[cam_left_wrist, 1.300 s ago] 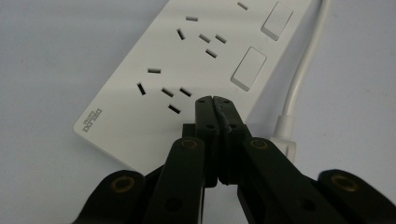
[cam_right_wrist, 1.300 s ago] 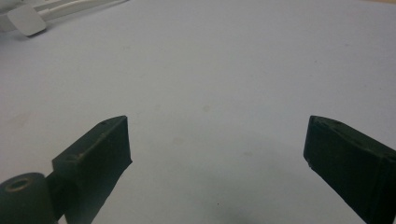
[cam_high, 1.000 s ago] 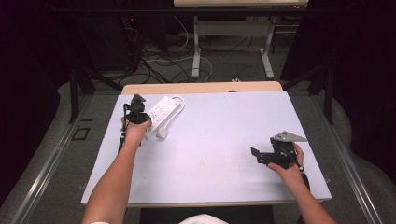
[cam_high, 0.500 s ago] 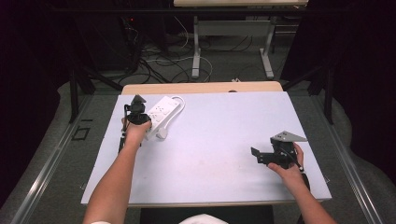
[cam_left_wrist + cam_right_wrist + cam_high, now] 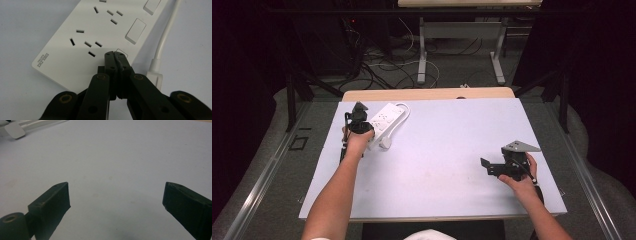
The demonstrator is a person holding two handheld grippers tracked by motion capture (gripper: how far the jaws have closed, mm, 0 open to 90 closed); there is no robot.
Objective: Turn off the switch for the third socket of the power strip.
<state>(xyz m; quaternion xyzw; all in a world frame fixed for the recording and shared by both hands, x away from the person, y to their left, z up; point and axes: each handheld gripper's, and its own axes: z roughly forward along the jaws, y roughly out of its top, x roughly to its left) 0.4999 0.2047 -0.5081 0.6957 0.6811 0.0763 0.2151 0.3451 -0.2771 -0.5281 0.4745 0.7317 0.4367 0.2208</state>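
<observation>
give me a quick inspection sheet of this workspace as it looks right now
surface: pale grey rectangular table top, bare across the middle, wooden strip along its far edge
job's things: white plastic power strip with slotted sockets and rocker switches, lying flat at the far left of the table
clutter: nothing seen
grippers: left gripper shut, tips over the power strip's near switch, contact unclear; right gripper open, nothing between its jaws, over bare table at the near right
cables: the strip's white cord runs along its side to a white plug; tangled cables on the floor beyond the table
surroundings: dark room, second table's metal legs behind
</observation>
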